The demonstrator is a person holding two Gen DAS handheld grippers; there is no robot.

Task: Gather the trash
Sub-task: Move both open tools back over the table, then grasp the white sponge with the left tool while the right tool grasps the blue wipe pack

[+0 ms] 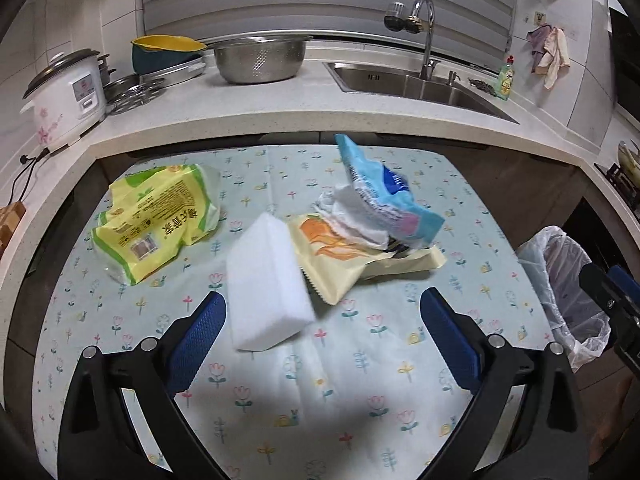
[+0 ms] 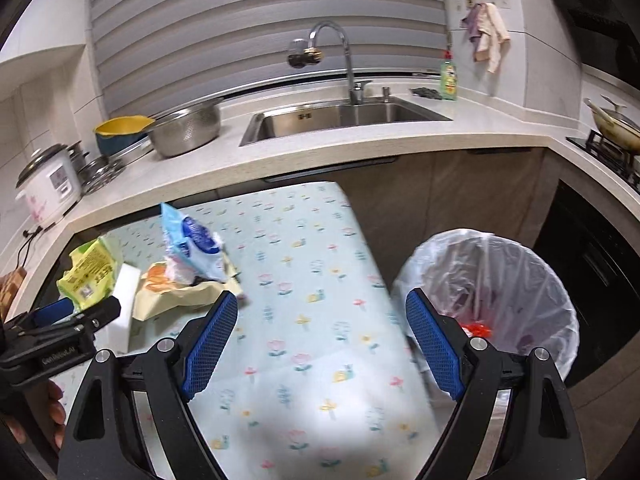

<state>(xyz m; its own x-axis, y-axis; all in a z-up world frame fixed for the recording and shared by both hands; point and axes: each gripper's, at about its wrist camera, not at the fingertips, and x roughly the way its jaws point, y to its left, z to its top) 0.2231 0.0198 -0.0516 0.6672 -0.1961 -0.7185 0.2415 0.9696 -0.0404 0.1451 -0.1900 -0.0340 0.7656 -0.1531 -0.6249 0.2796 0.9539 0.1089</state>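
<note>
Lined bin [image 2: 492,300] beside the counter [image 2: 304,320], holding red scraps. Crumpled wrappers, yellow-green [image 1: 156,220], cream [image 1: 340,256] and blue [image 1: 388,196], heaped near a white sponge [image 1: 268,280]. Left gripper [image 1: 320,320] and right gripper [image 2: 320,340] jaws wide, empty.

Left gripper [image 1: 320,312], jaws wide apart, above a flowered tablecloth [image 1: 340,392]. Mid-frame: white sponge block [image 1: 268,292], yellow wrapper [image 1: 336,264], blue packet [image 1: 384,196]. Centre left: green-yellow bag [image 1: 156,220]. Right edge: lined trash bin [image 1: 568,292].
</note>
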